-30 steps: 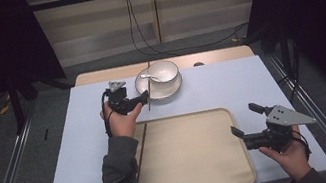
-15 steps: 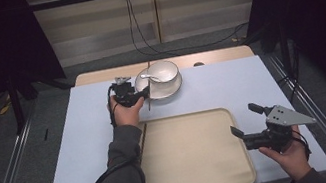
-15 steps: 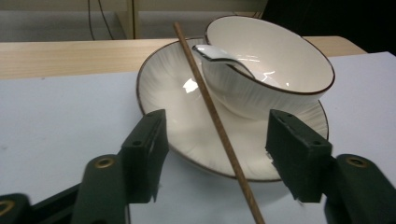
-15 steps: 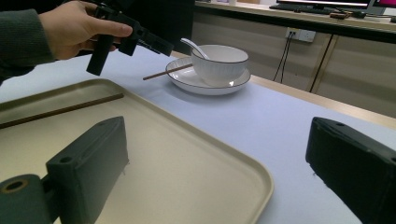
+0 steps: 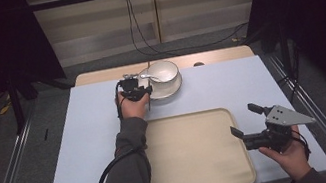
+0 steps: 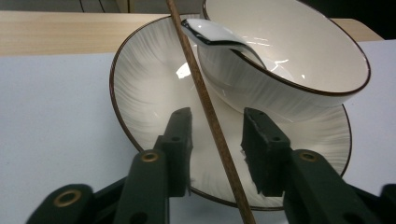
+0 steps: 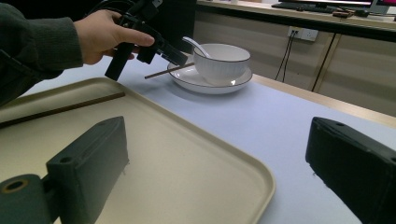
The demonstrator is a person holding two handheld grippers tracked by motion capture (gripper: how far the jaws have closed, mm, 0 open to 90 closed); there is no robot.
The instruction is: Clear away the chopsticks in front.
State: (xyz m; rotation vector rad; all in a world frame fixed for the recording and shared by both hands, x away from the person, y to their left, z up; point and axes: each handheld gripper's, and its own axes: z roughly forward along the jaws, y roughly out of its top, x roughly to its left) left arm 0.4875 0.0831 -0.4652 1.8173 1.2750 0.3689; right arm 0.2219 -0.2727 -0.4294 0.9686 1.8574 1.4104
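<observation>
So the left gripper (image 5: 143,91) is up at the far side of the counter (image 5: 82,136), parked right at the near-left rim of the plate (image 6: 140,93), with a chopstick (image 6: 205,107) running between its fingers. From the left gripper view the stick leans across the plate, its far end going up past the bowl (image 6: 299,60) that sits on the plate, and its near end sticking out over the plate's edge toward the camera. The fingers have just been closing in around it, but there's a visible gap on both sides, so they aren't pinching it yet, kind of half-narrow. A white spoon (image 6: 219,37) rests in the bowl with its handle poking out over the rim. A second chopstick (image 7: 60,108) lies along the far left edge of the tan tray (image 5: 201,176). The right gripper (image 5: 250,125) hovers at the tray's right edge, fingers spread wide with nothing in them.
</observation>
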